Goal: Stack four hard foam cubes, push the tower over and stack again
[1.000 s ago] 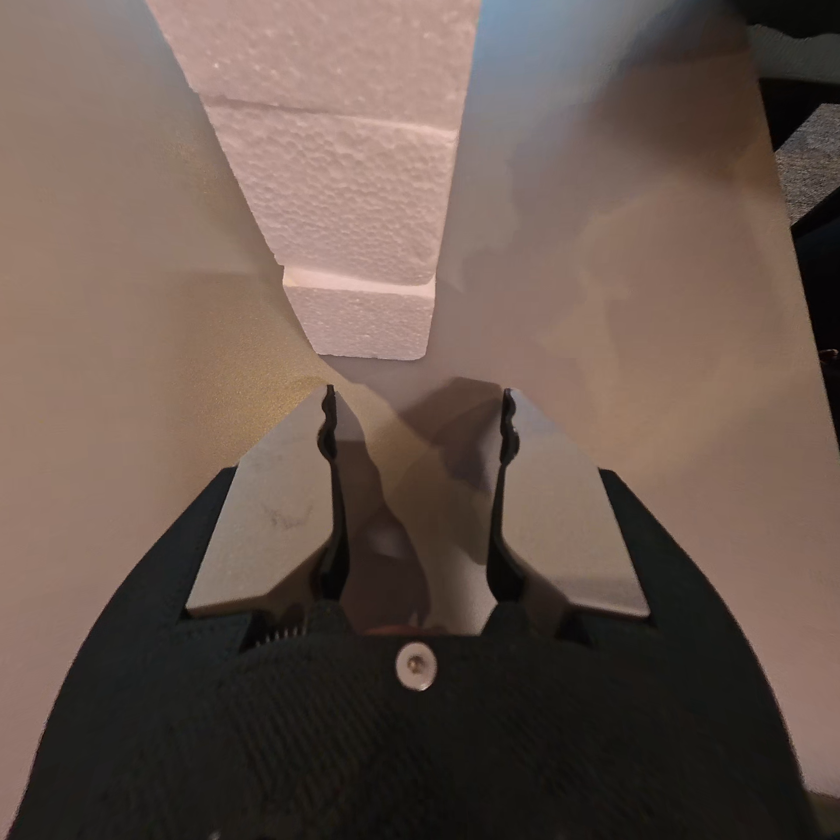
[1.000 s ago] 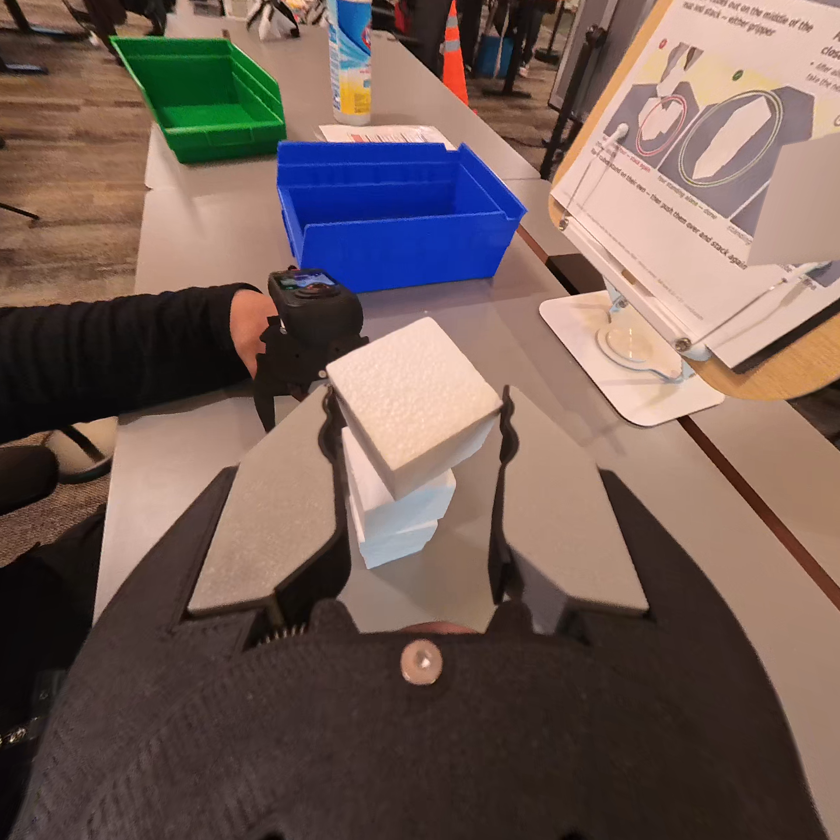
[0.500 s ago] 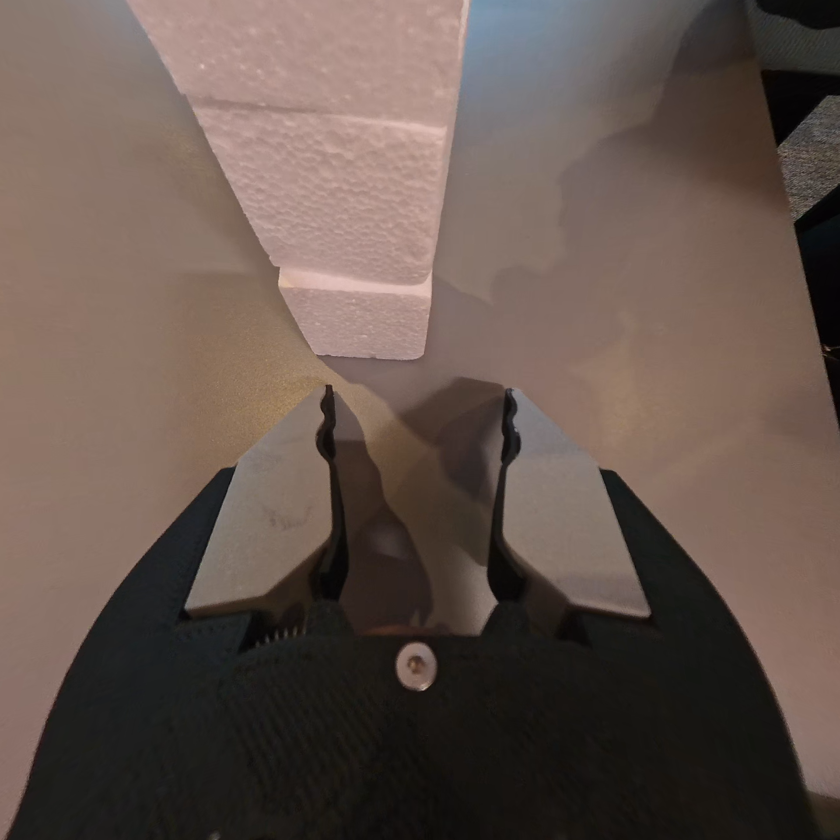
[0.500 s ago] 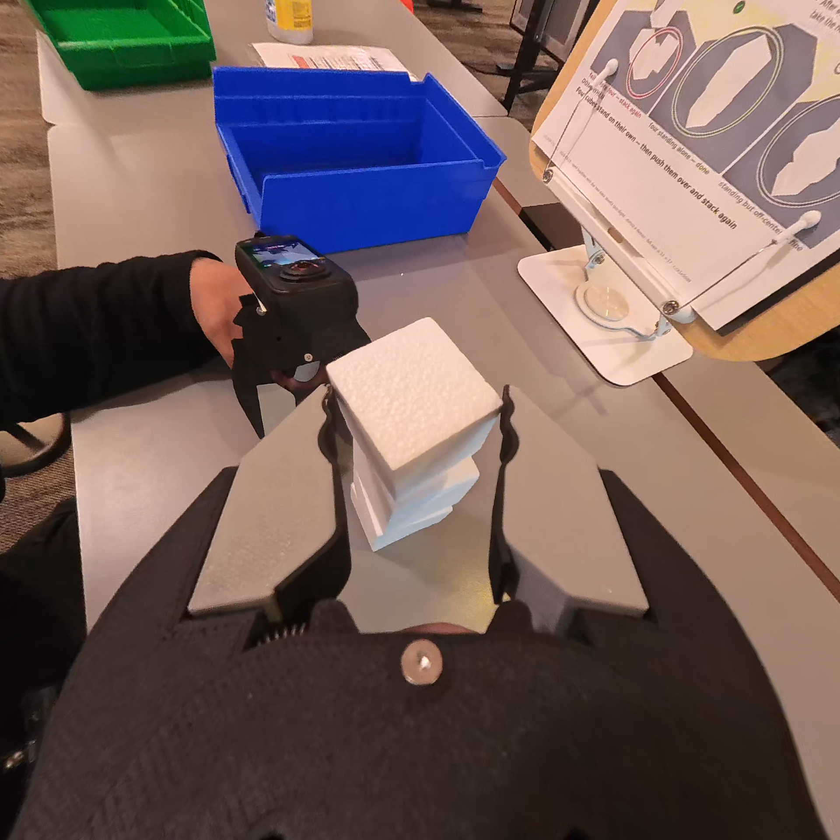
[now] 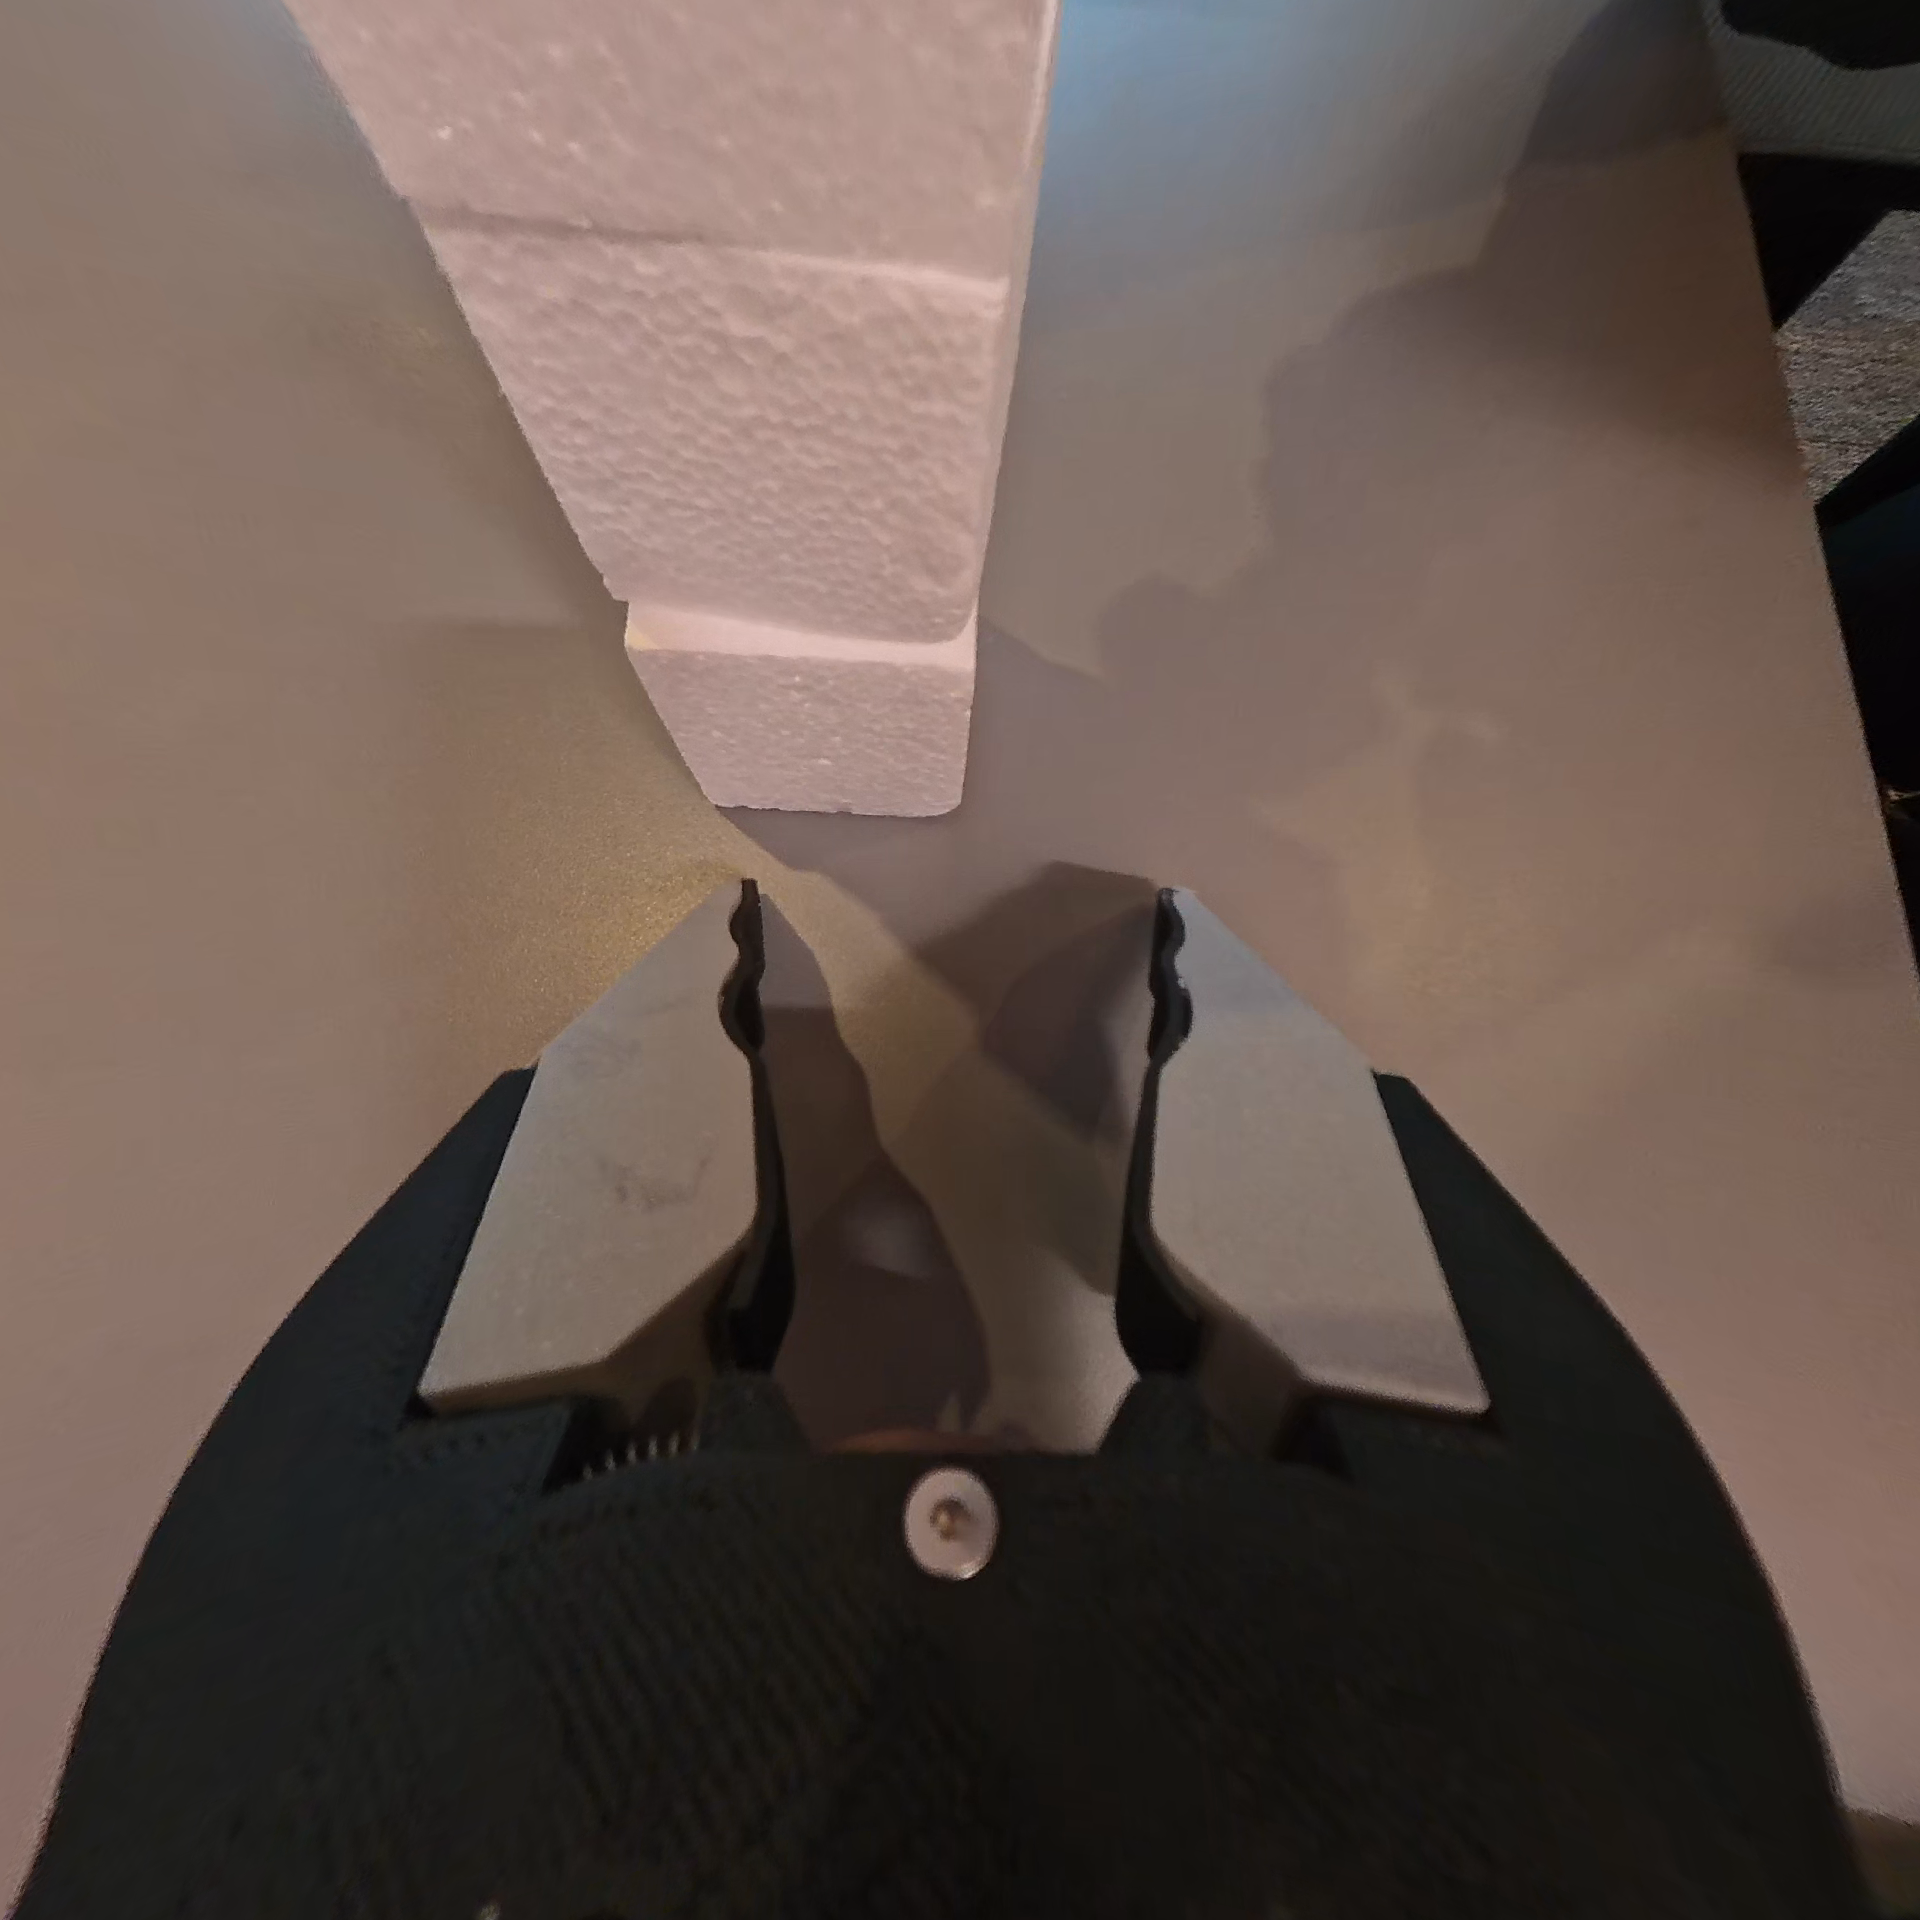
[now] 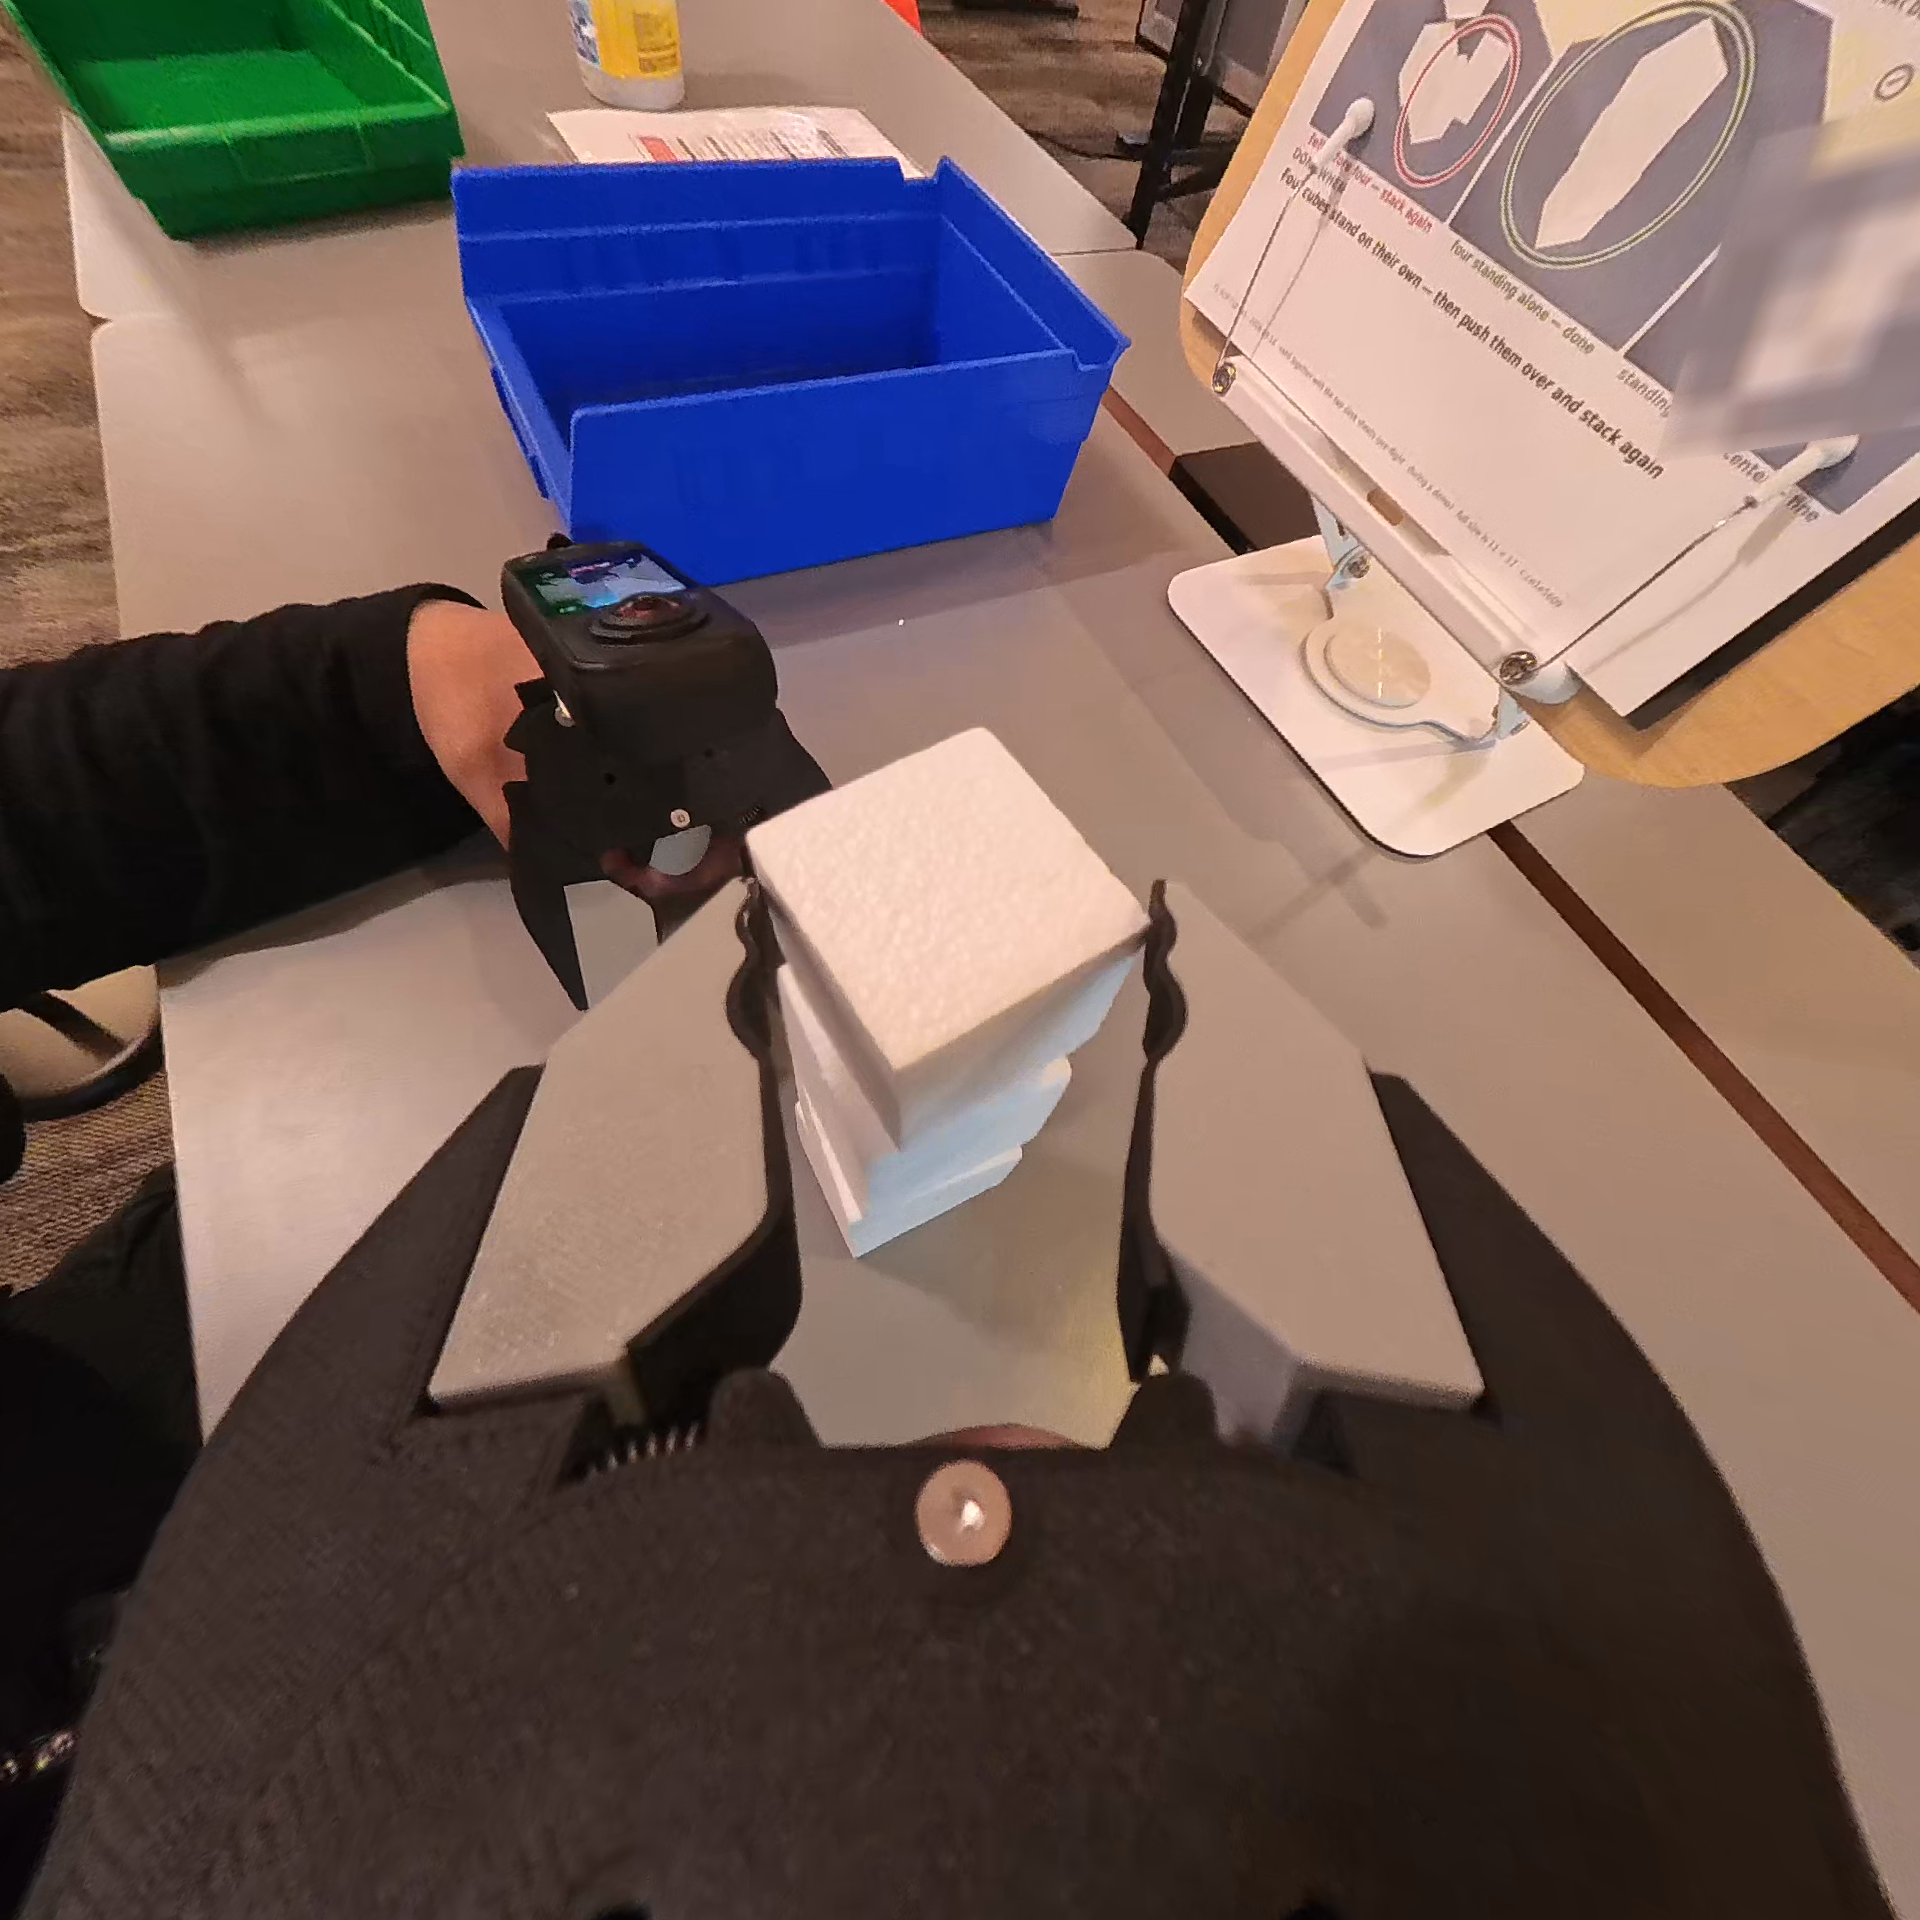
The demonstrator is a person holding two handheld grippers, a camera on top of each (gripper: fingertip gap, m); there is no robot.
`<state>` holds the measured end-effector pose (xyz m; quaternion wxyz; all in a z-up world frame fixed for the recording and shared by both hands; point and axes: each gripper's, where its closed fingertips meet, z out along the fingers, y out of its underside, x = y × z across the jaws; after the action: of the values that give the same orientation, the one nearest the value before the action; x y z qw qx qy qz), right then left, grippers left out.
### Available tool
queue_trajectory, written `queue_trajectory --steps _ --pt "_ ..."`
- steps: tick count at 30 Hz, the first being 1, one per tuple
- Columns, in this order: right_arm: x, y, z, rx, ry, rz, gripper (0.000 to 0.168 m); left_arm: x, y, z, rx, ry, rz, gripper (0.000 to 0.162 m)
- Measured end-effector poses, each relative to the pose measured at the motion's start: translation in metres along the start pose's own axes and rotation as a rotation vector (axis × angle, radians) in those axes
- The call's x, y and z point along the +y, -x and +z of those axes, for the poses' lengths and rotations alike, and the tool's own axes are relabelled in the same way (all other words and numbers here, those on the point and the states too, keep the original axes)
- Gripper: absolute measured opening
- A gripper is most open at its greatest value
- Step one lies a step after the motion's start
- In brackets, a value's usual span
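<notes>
A tower of white foam cubes [image 5: 769, 416] stands on the grey table [image 5: 1455, 623]; three show in the left wrist view, the top one cut off by the frame. My left gripper [image 5: 956, 904] is open and empty, low on the table just short of the tower's base. In the right wrist view my right gripper [image 6: 953, 902] is shut on the top foam cube [image 6: 935, 831], held over the lower cubes [image 6: 935, 1153]. I cannot tell whether it rests on them. The left gripper [image 6: 623, 904] sits behind the tower, held by a hand in a black sleeve.
A blue bin [image 6: 810, 457] stands behind the tower and a green bin [image 6: 208, 114] farther back left. A bottle [image 6: 623, 52] and a paper sheet [image 6: 727, 135] lie at the back. A white stand with an instruction sheet [image 6: 1455, 727] is at the right. My hands' fingertips stand some 20 cm from each other.
My right gripper has carried the top cube over the stack, lining it up more closely with the cubes below. The left gripper has barely moved.
</notes>
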<state>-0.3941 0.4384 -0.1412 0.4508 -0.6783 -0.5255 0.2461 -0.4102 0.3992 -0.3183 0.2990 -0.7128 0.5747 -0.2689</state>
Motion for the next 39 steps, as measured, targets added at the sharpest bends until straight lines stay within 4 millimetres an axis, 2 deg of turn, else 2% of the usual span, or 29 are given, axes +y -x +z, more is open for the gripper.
queue_trajectory --steps 3,5,7,9,13,16,18,21,24,26,29,31,32,33,34,35,36,39 --pt "0.001 0.002 0.002 -0.019 -0.004 0.016 0.072 0.000 0.000 0.000 0.001 -0.001 -0.001 0.074" --pt "0.001 0.001 0.002 -0.013 -0.018 0.013 0.079 0.000 0.000 0.000 0.002 -0.001 -0.002 0.074" --pt "-0.003 0.000 -0.002 -0.018 -0.046 0.020 0.087 0.000 0.000 0.000 0.004 -0.002 -0.004 0.074" --pt "-0.010 0.000 -0.010 -0.042 -0.108 0.029 0.088 0.000 0.000 0.000 0.005 -0.002 -0.005 0.074" --pt "-0.021 -0.019 -0.033 -0.018 -0.250 0.044 0.088 0.000 -0.001 0.000 0.007 -0.004 -0.008 0.074" --pt "-0.017 -0.050 -0.051 0.032 -0.373 0.076 0.086 0.000 -0.001 0.000 0.013 -0.006 -0.014 0.074" --pt "0.008 -0.086 -0.051 0.134 -0.374 0.095 0.086 0.000 -0.001 0.000 0.016 -0.008 -0.019 0.073" --pt "0.083 -0.141 -0.030 0.288 -0.215 0.148 0.090 -0.001 0.000 0.000 0.015 -0.010 -0.023 0.072" --pt "0.152 -0.182 -0.012 0.442 0.003 0.143 0.077 -0.001 -0.001 0.000 0.017 -0.011 -0.026 0.074" --pt "0.179 -0.200 -0.011 0.531 0.104 0.153 0.068 -0.001 -0.007 0.000 0.050 -0.016 -0.033 0.087" --pt "0.193 -0.207 -0.008 0.597 0.146 0.218 0.066 -0.002 -0.008 -0.001 0.062 -0.023 -0.051 0.087" --pt "0.201 -0.213 -0.010 0.680 0.213 0.173 0.052 -0.002 -0.006 -0.001 0.051 -0.025 -0.058 0.079" --pt "0.203 -0.216 -0.011 0.717 0.233 0.140 0.043 -0.002 -0.008 -0.001 0.054 -0.024 -0.049 0.063" --pt "0.204 -0.218 -0.010 0.744 0.242 0.120 0.030 -0.001 -0.012 -0.002 0.071 -0.021 -0.034 0.038" --pt "0.205 -0.218 -0.008 0.751 0.248 0.116 0.017 0.001 -0.017 -0.002 0.088 -0.015 -0.024 0.020" --pt "0.206 -0.217 -0.005 0.746 0.250 0.117 0.011 0.002 -0.021 -0.002 0.100 -0.009 -0.023 0.006" --pt "0.207 -0.217 -0.004 0.752 0.261 0.110 0.008 0.003 -0.026 -0.002 0.110 -0.004 -0.026 0.000" --pt "0.203 -0.218 -0.005 0.776 0.252 0.092 0.007 0.002 -0.035 0.000 0.064 -0.007 -0.023 0.000"
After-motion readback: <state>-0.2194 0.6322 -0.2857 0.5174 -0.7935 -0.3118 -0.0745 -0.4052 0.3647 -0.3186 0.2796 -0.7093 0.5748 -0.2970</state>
